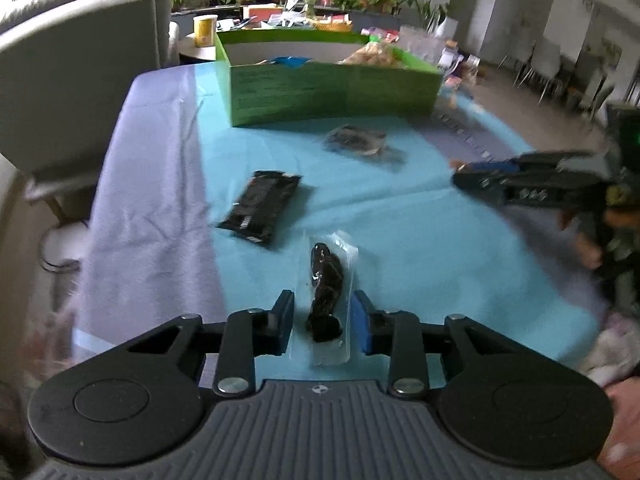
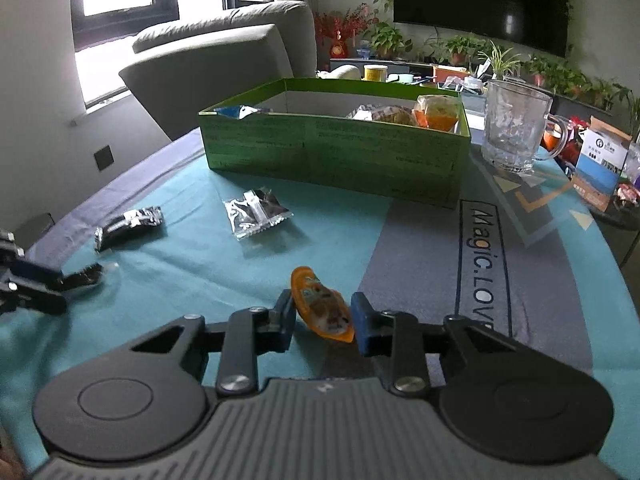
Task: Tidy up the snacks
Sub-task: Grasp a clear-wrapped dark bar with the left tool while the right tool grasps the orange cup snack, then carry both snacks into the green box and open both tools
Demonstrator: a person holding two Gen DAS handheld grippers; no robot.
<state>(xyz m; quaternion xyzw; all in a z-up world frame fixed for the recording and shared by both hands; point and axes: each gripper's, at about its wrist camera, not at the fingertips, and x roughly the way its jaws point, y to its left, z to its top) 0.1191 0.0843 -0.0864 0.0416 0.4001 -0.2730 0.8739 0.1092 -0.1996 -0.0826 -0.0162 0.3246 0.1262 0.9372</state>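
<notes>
Right gripper point(image 2: 322, 322) clenched on an orange snack pack point(image 2: 322, 308), pads pressing both sides, pack tilted at the teal table point(image 2: 192, 256) surface. Left gripper point(image 1: 322, 322) straddling a clear-wrapped dark snack point(image 1: 326, 300); wrapper edges at or near the blue pads point(image 1: 362, 326), contact not clear, so grip not confirmed. Step in hand, as judged: double pick-up of loose snacks for the green box point(image 2: 332, 160). Next move likely calls for firming the left grasp, lifting both clear of the cloth, carrying forward over the box's near wall and dropping inside. Risk: thin film slipping out of the left pads. Still loose on the table: black flat pack point(image 1: 260, 208) just ahead of the left gripper, a clear pack with dark contents point(image 2: 256, 212) nearer the box, a crinkled black-silver pack point(image 2: 128, 226) off to the side. Box already holding several snacks. Glass mug point(image 2: 516, 128) beside the box. Grey sofa, windows, potted plants and a dark TV behind.
</notes>
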